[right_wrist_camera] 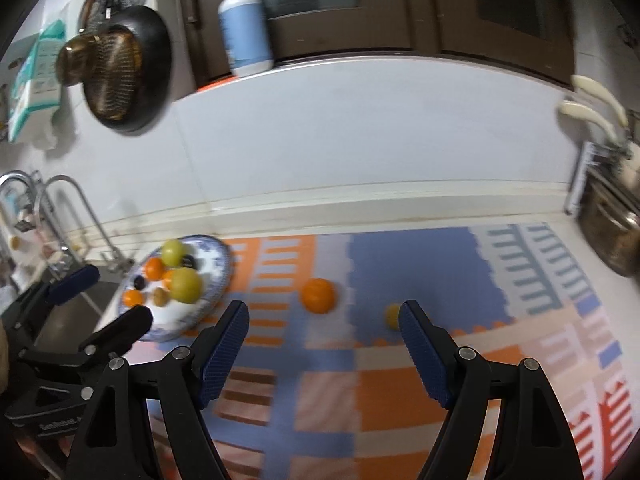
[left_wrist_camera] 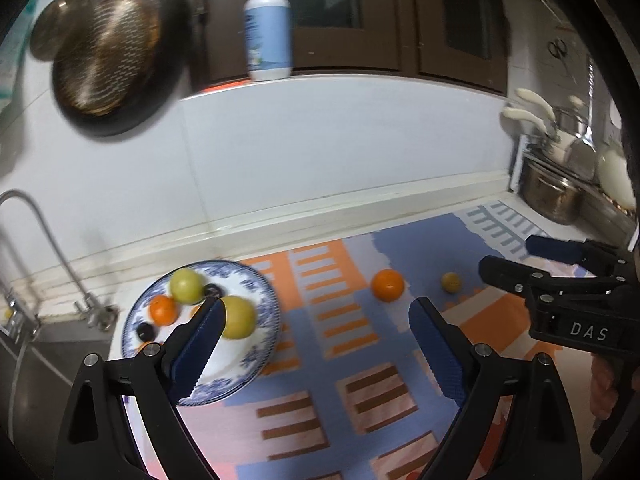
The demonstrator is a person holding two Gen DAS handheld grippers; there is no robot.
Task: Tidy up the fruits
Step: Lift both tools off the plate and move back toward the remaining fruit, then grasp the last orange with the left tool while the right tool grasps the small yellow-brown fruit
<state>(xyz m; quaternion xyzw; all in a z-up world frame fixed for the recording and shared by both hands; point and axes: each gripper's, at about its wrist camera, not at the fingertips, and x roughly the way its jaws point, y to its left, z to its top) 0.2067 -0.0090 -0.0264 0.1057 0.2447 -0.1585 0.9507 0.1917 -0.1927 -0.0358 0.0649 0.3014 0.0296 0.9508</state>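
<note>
A patterned mat [right_wrist_camera: 400, 360] in orange, blue and pink covers most of the counter, and it carries everything that matters here. At its left edge, next to the sink, sits a blue-and-white plate [left_wrist_camera: 264, 300] already loaded with two yellow-green fruits, small oranges and a few dark ones. Two pieces lie loose toward the back edge of the mat, well apart from the plate: an orange [right_wrist_camera: 318, 295] near the middle and, to its right, a small yellow fruit [right_wrist_camera: 392, 315]. The left gripper [left_wrist_camera: 316, 316] has its jaws spread wide with nothing between them, its left finger overlapping the plate in that view. The right gripper [right_wrist_camera: 324, 320] is likewise spread and empty, its right pad partly masking the small yellow fruit. Both views are blurred, so the exact gap between pad and fruit cannot be judged. The risks are plain: round fruit on a smooth mat will roll if a pad nudges it off-centre, possibly toward the back wall; a careless placement could knock the crowded plate's fruit over its shallow rim toward the sink; and the two grippers work close enough to collide.
</note>
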